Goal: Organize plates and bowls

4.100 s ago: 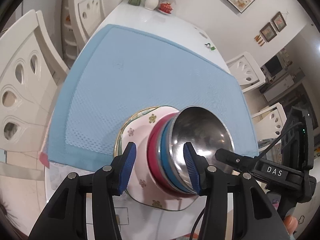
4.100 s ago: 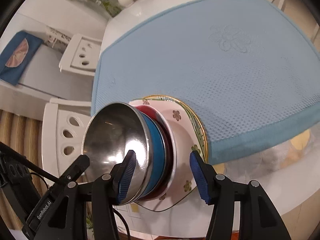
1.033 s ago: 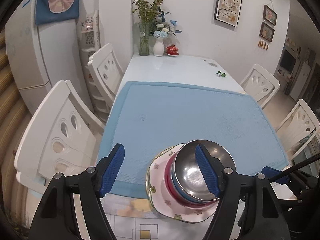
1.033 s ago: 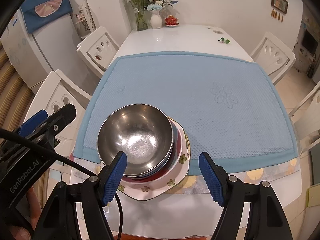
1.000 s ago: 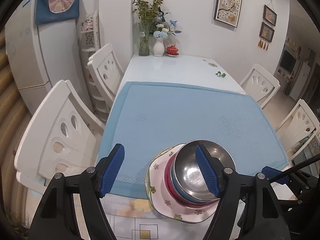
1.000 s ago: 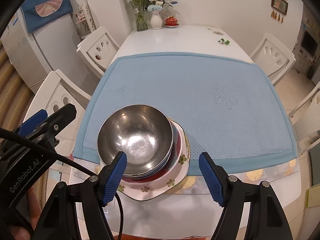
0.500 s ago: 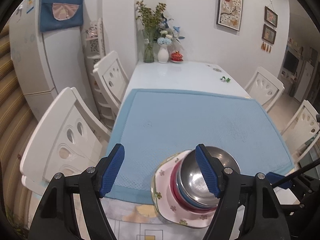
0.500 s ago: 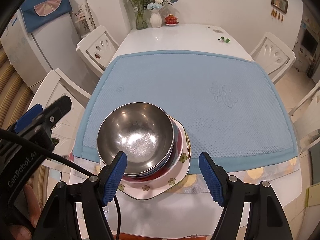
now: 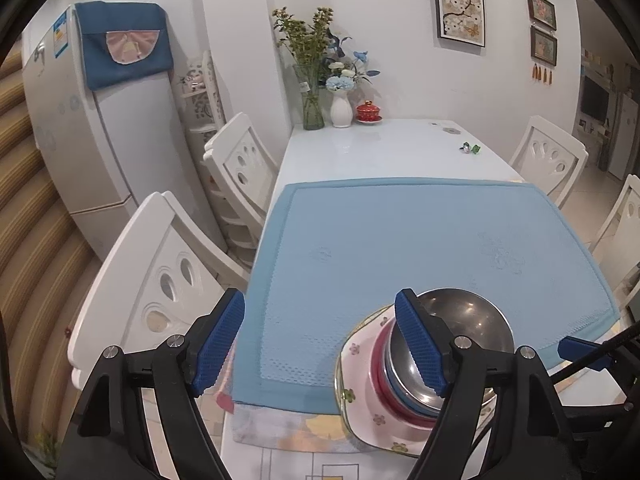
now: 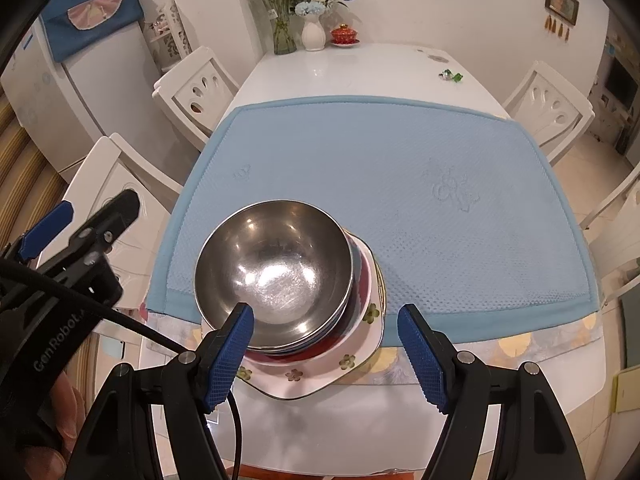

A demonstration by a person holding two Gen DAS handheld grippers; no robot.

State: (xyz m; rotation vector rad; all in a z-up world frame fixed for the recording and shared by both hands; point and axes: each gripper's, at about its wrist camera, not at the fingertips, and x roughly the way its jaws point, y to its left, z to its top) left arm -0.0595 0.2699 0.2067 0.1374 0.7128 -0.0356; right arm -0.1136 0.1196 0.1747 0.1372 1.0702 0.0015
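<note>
A steel bowl sits nested in a blue bowl and a red bowl, all stacked on a white flowered plate at the near edge of the blue mat. The stack also shows in the left wrist view, with the steel bowl on the flowered plate. My left gripper is open and empty, held above and to the left of the stack. My right gripper is open and empty, above the stack's near side.
The white table carries vases of flowers, a red lidded cup and a small green item at its far end. White chairs stand on both sides. A fridge stands at left.
Both grippers, which were closed in around the stack four seconds ago, have opened wide and pulled up and back. The left one kept rising over the last second. The stack stays put.
</note>
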